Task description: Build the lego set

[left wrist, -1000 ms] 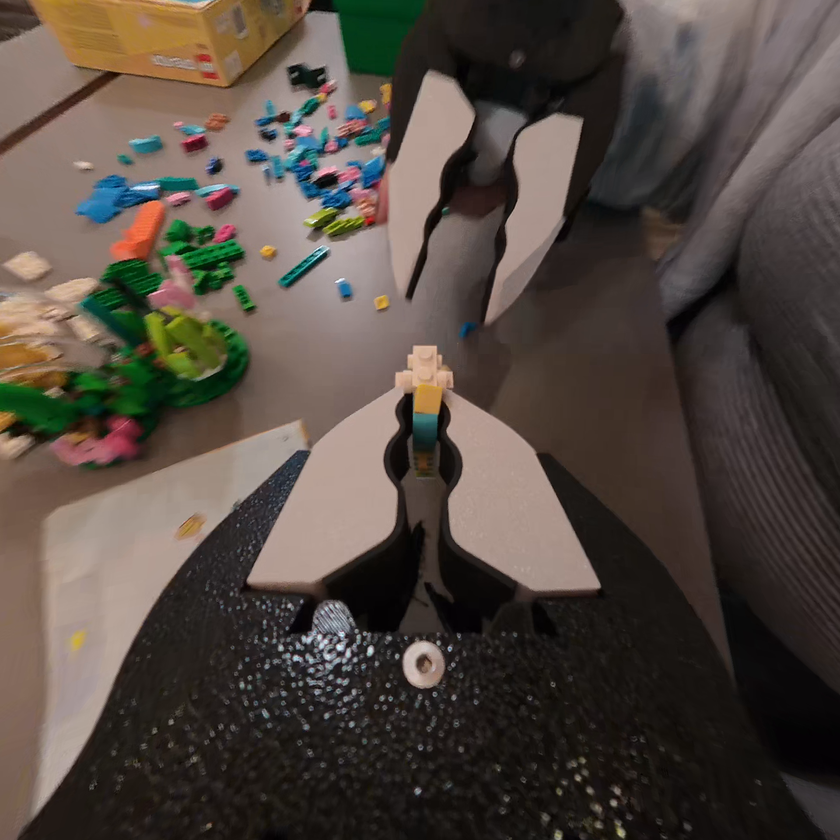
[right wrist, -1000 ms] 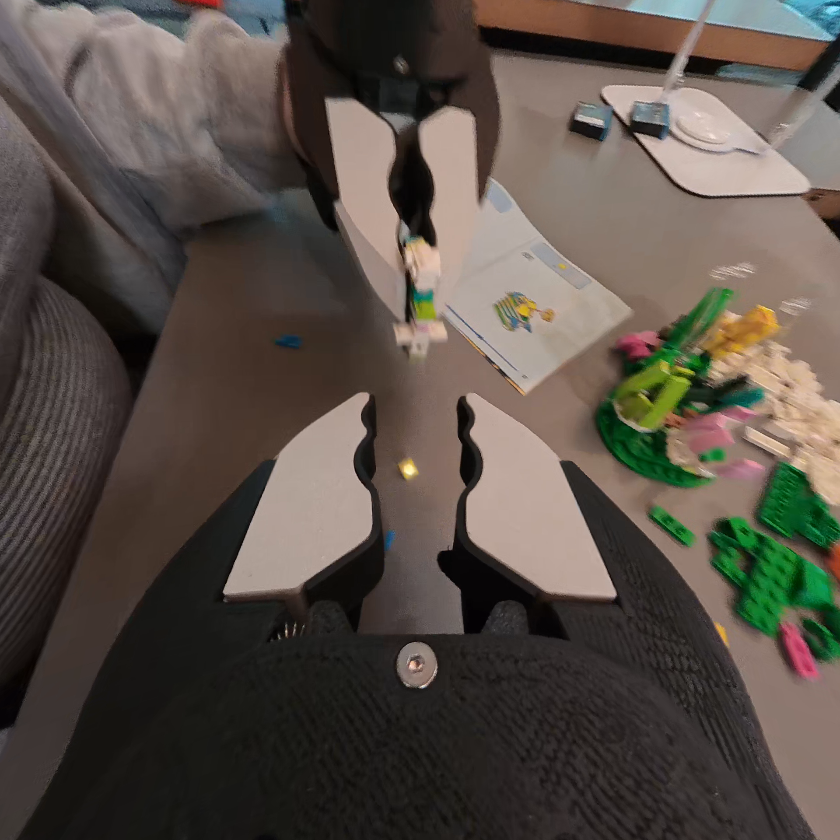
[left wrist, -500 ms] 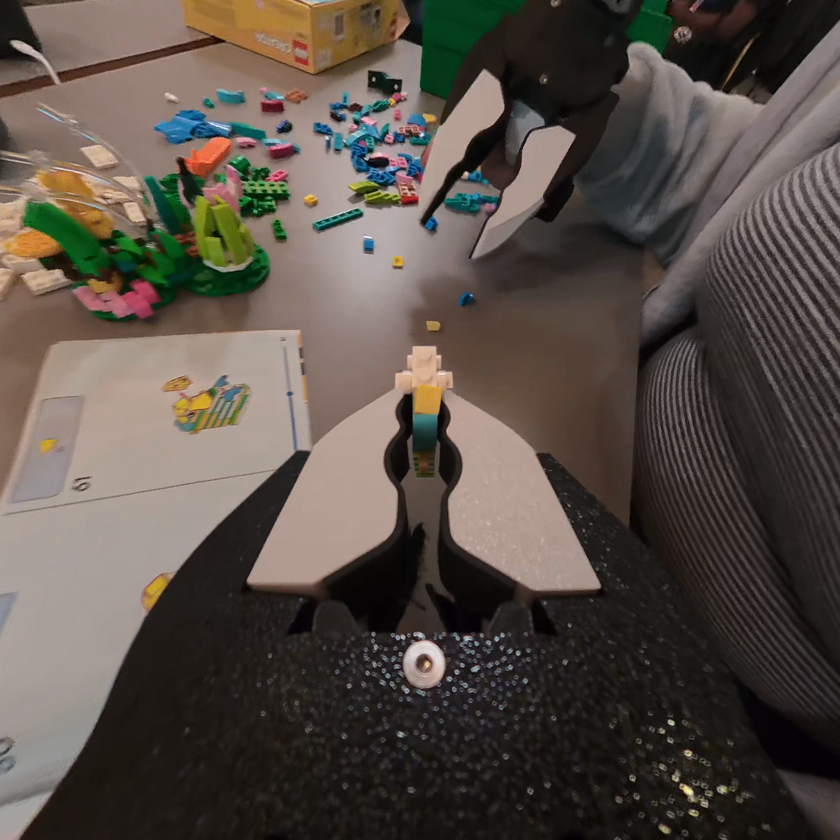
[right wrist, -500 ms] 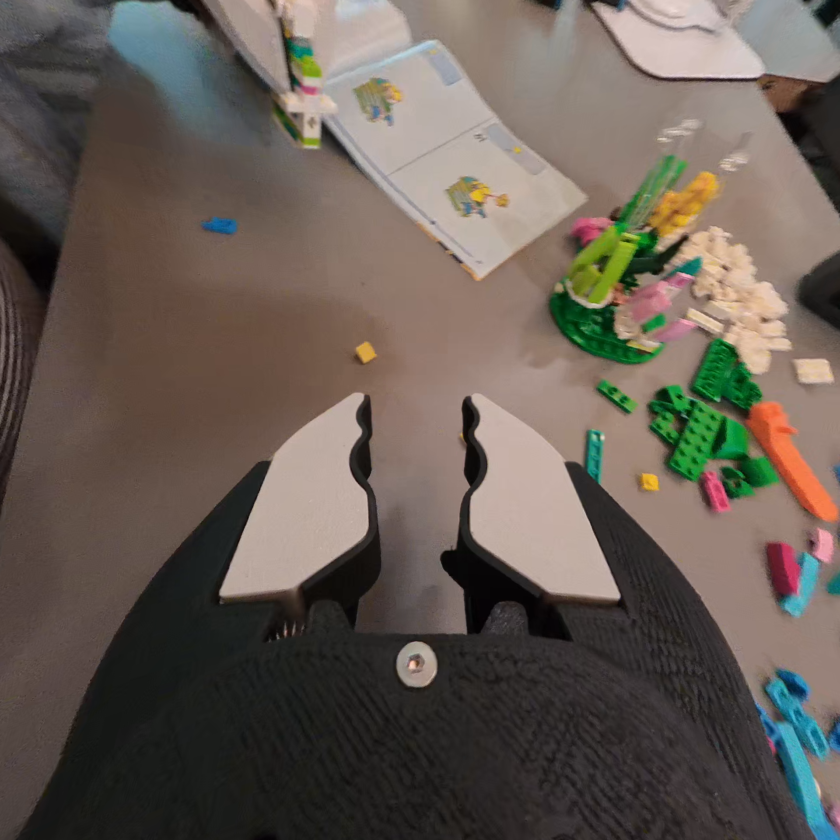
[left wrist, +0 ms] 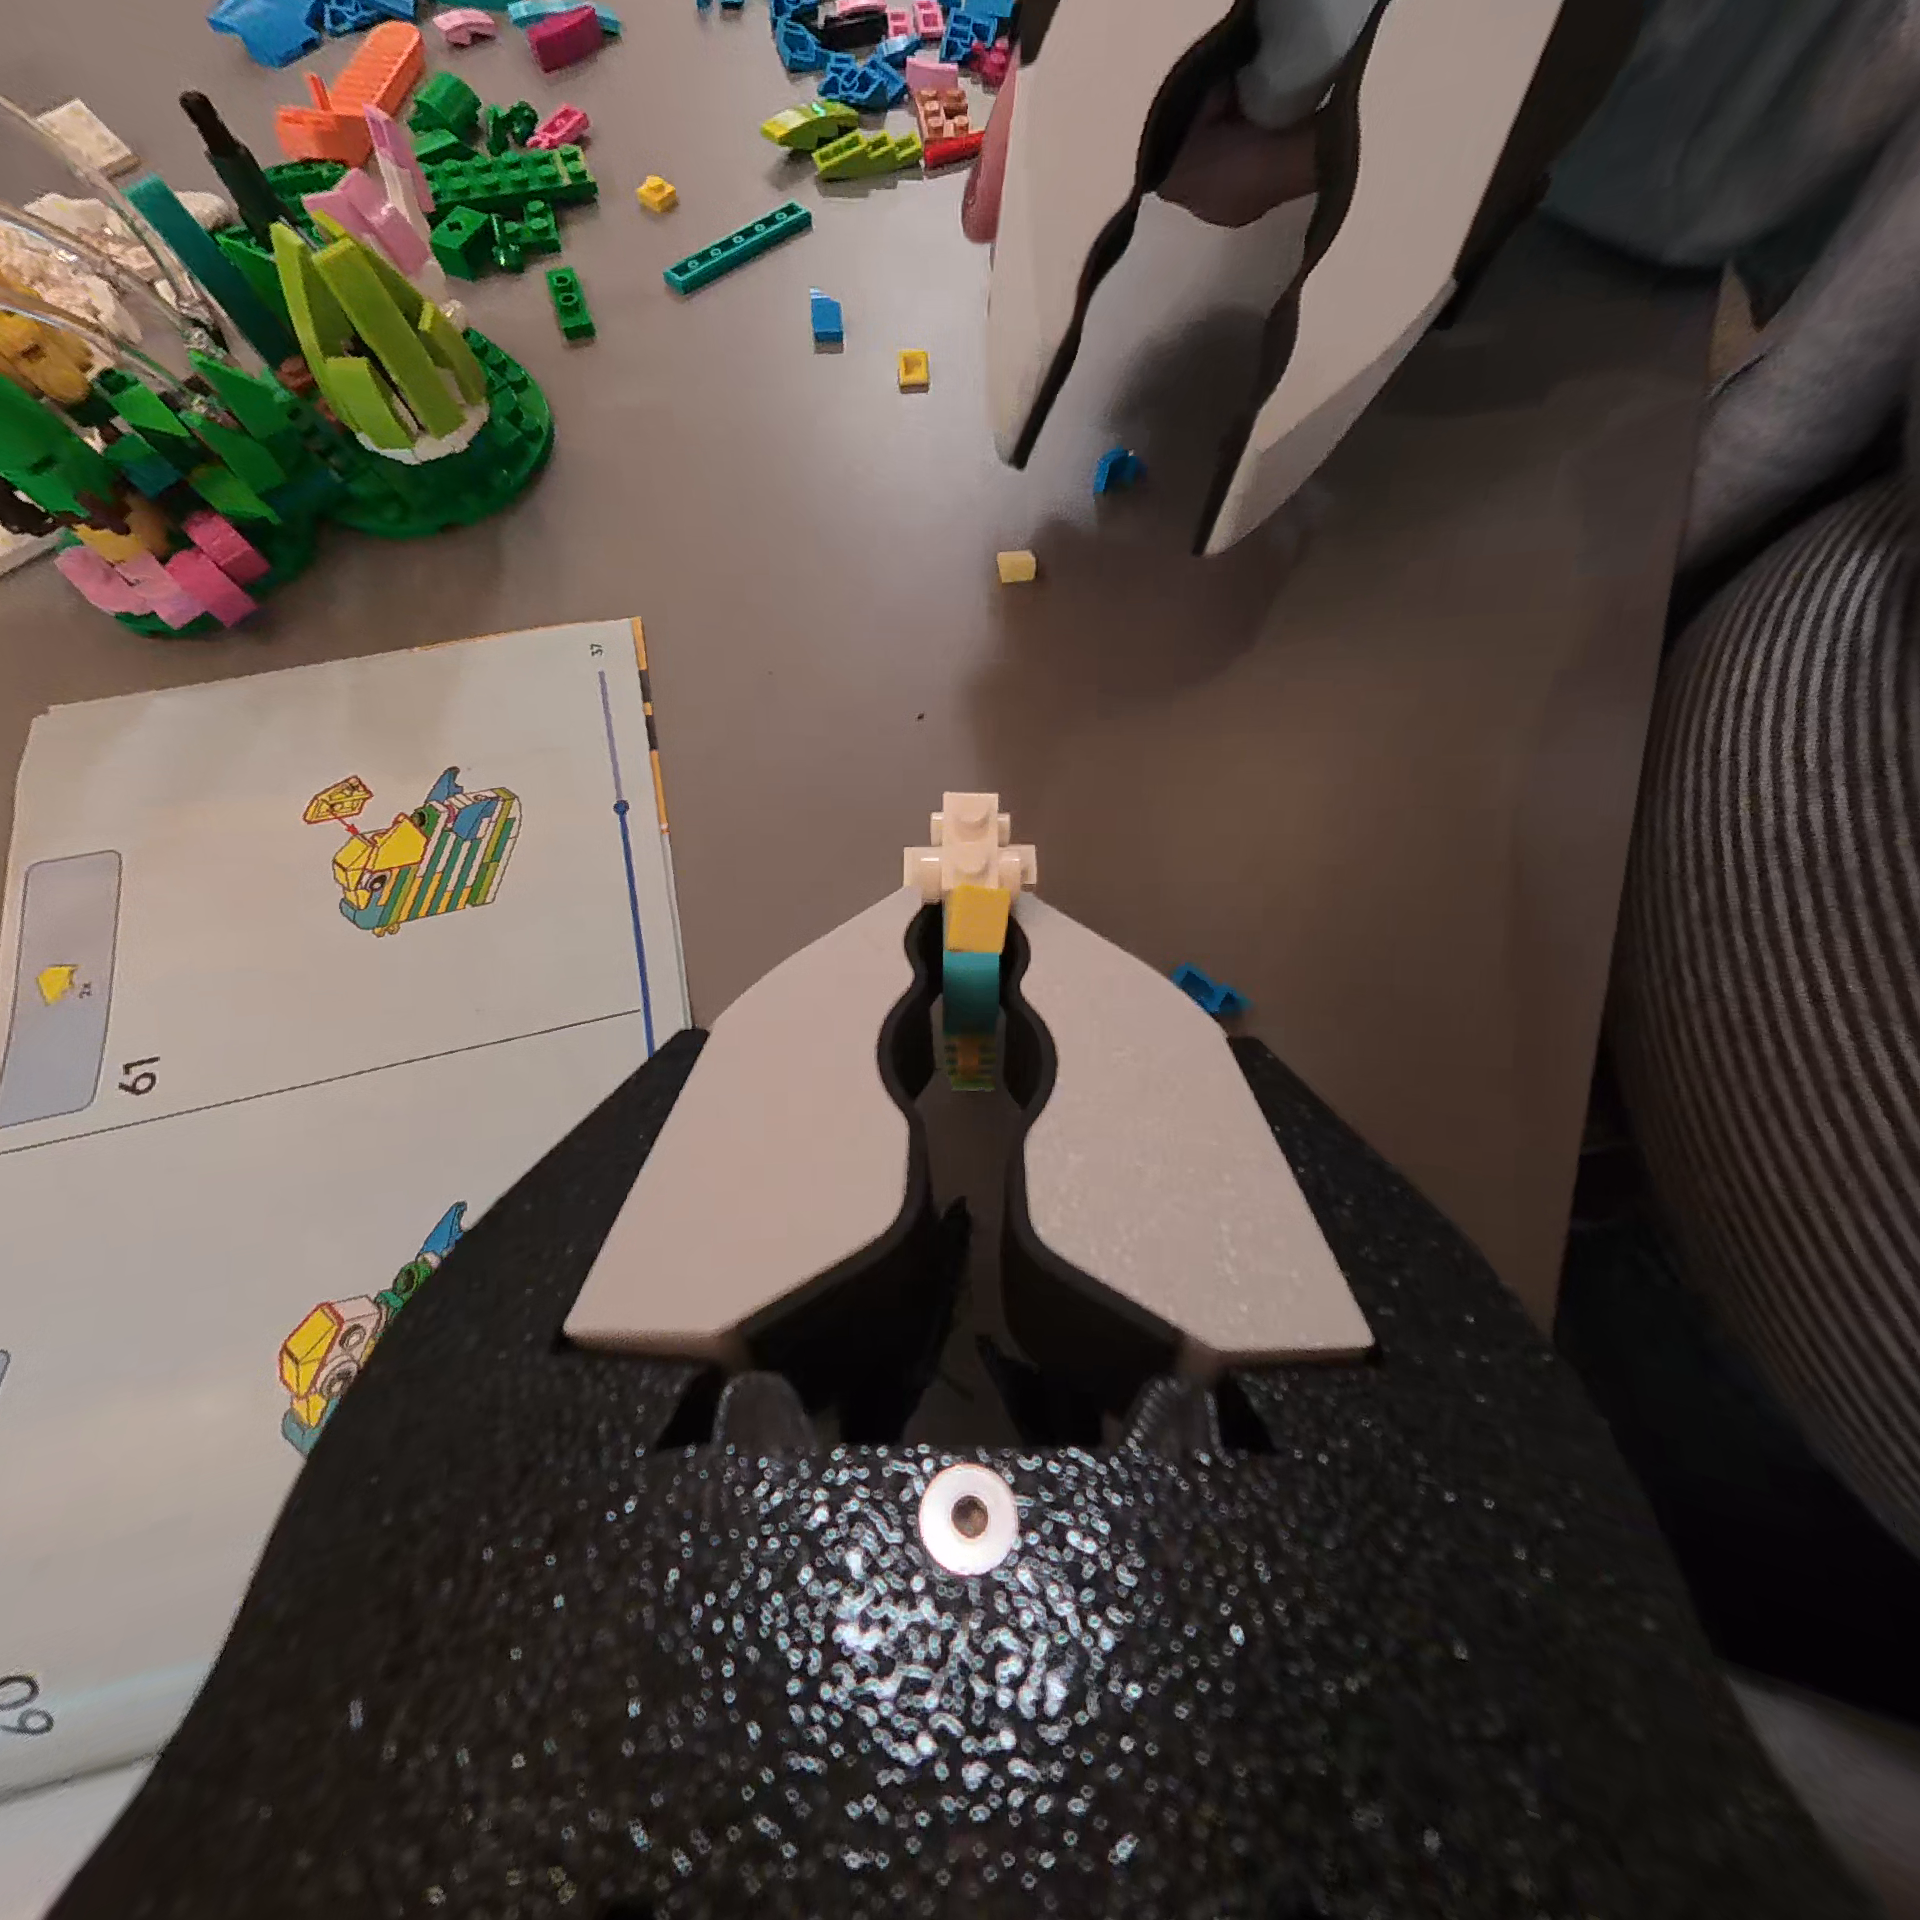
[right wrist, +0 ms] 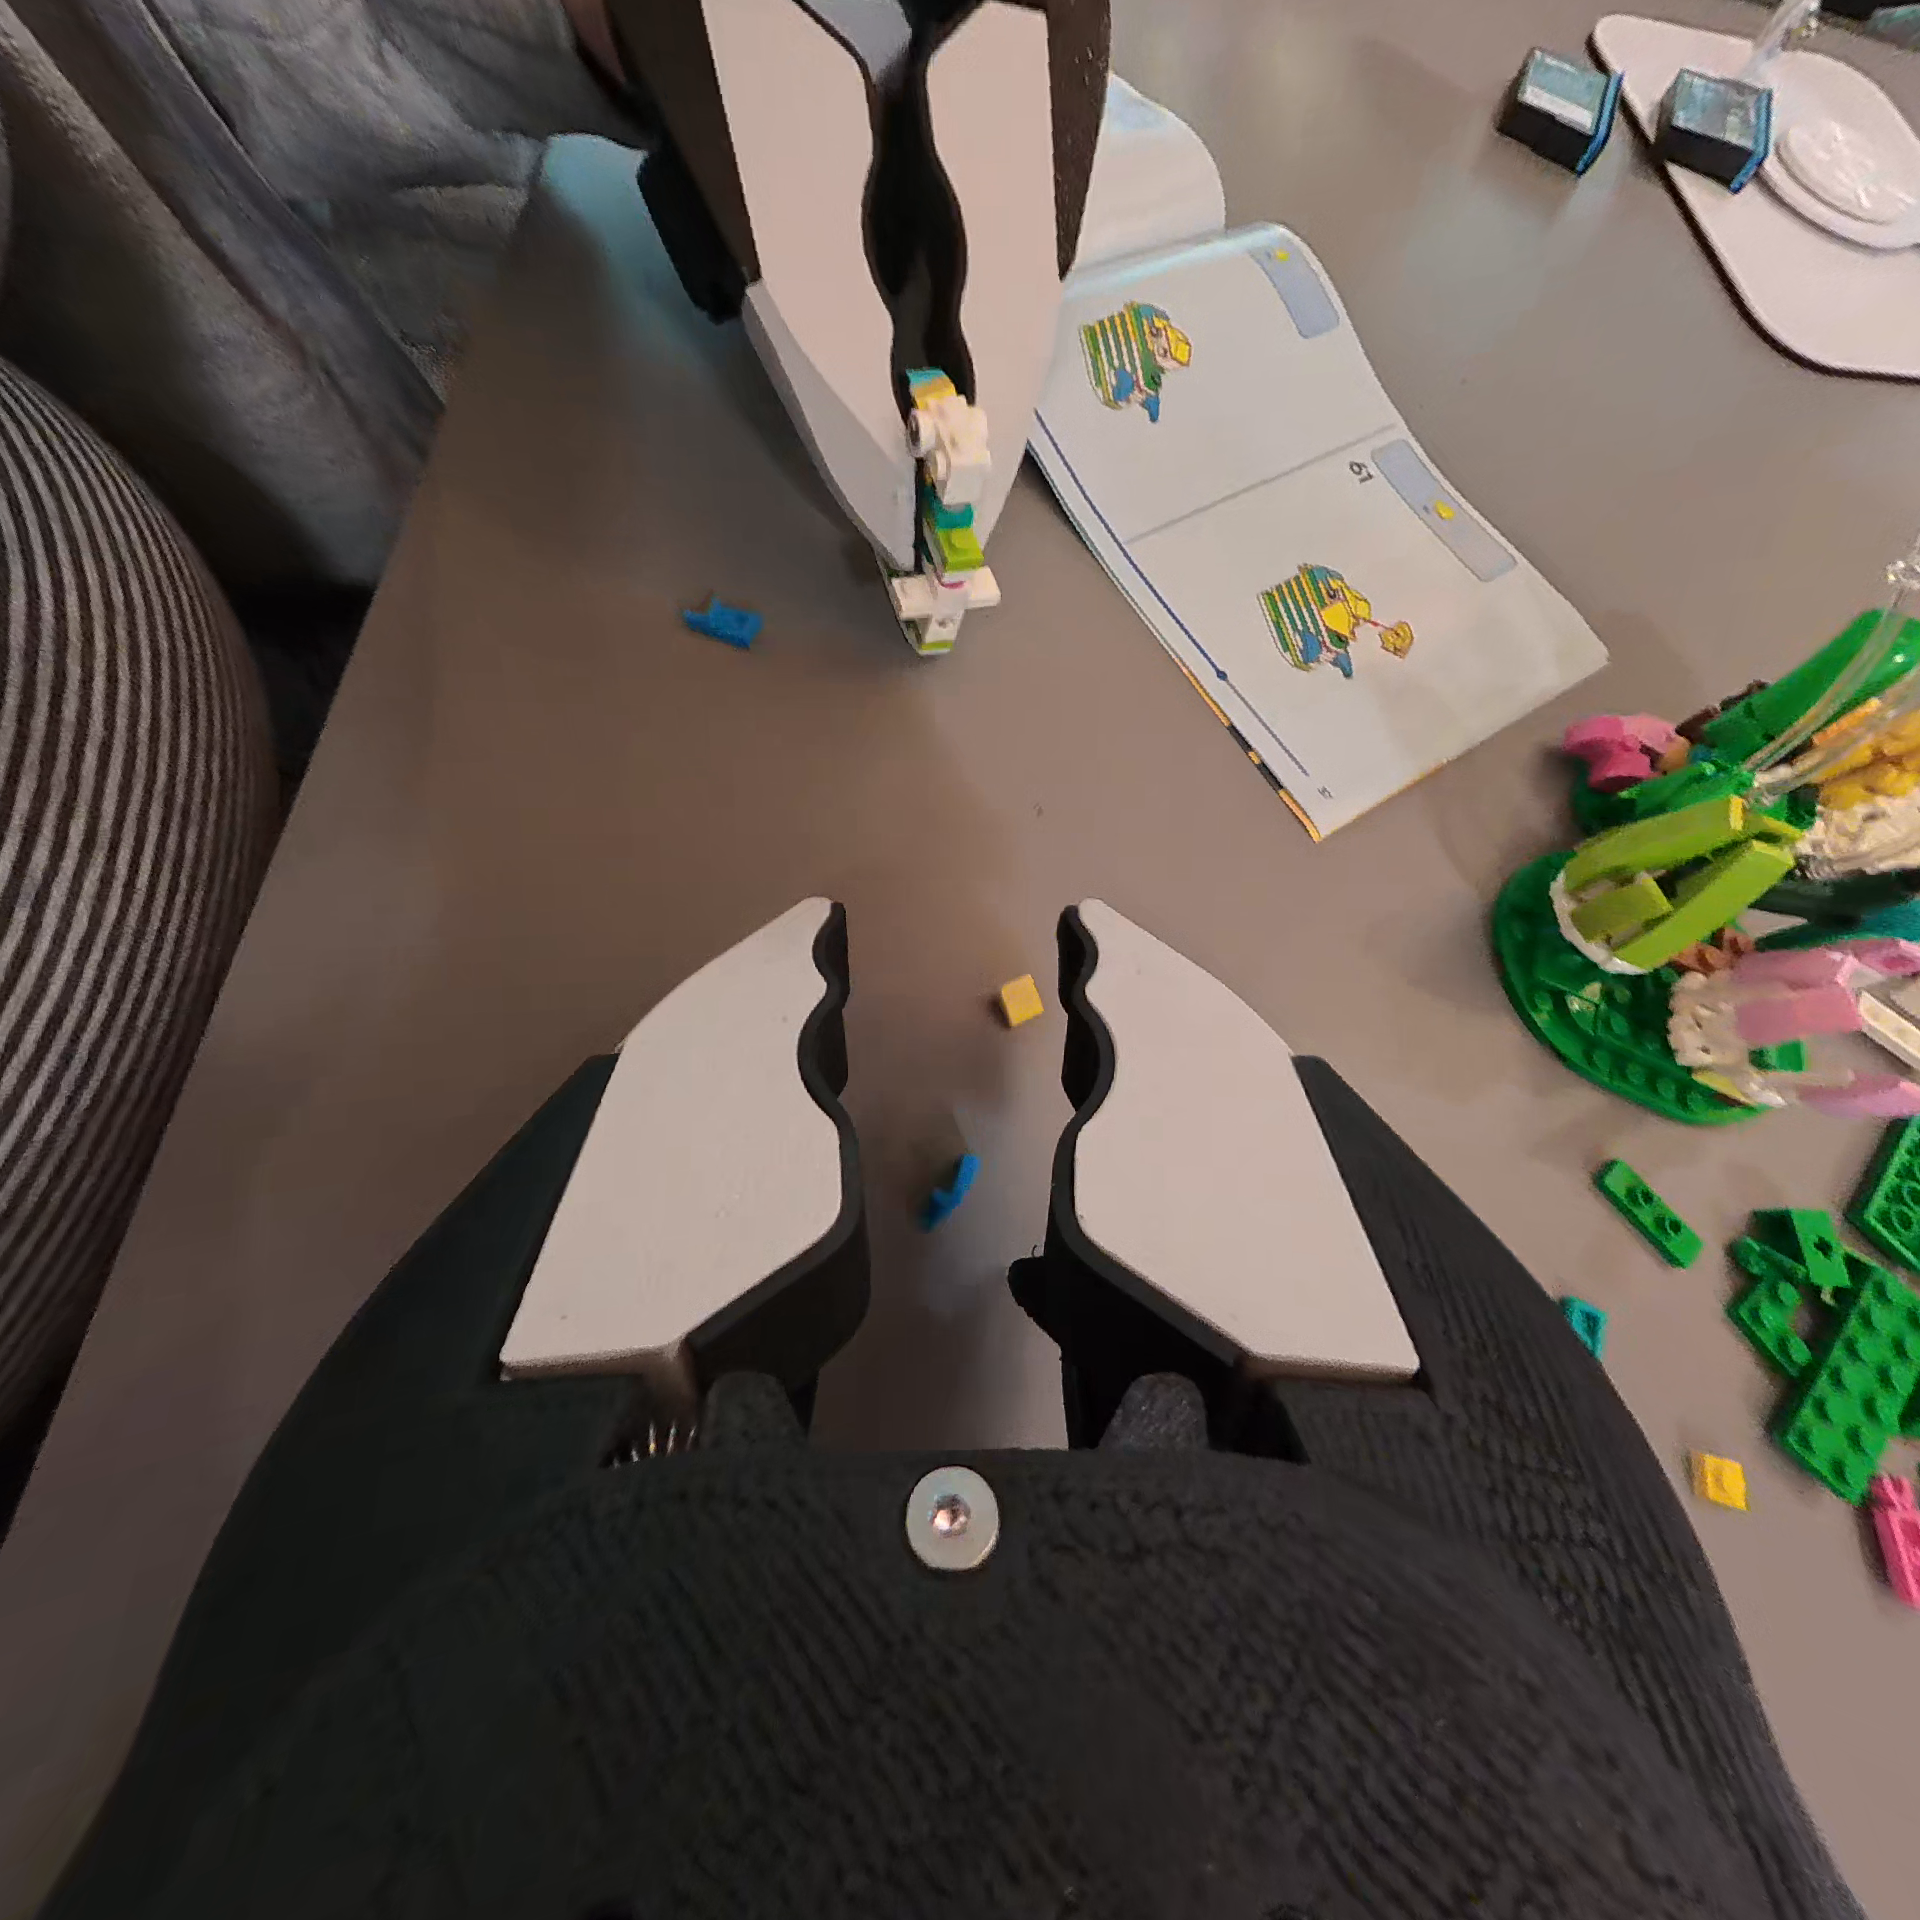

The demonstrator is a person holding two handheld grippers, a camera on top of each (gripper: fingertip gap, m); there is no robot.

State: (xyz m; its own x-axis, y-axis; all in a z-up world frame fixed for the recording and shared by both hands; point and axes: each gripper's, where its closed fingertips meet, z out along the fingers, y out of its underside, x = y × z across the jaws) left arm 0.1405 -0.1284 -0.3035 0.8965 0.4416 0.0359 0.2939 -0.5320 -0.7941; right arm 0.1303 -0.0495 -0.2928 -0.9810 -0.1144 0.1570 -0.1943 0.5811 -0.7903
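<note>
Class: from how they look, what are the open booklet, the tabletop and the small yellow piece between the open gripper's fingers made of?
Booklet: thin printed paper, its page curling. Tabletop: smooth matte grey, probably laminate. Small yellow piece: moulded plastic, sharp-edged.

I see a grey worktop [right wrist: 644, 852] carrying everything. An open instruction booklet [left wrist: 312, 935] lies flat on it, and just beyond that sits a green-based plant build [left wrist: 343, 384] with lime leaves and pink pieces. Loose bricks [left wrist: 499, 197] in green, blue, pink and orange are scattered past it. Nearer me, a small yellow piece [right wrist: 1020, 1000] and a blue piece [right wrist: 951, 1190] lie apart on bare surface; another blue piece [right wrist: 724, 621] rests near the worktop's edge. A white mat [right wrist: 1787, 197] lies in the far corner.
</note>
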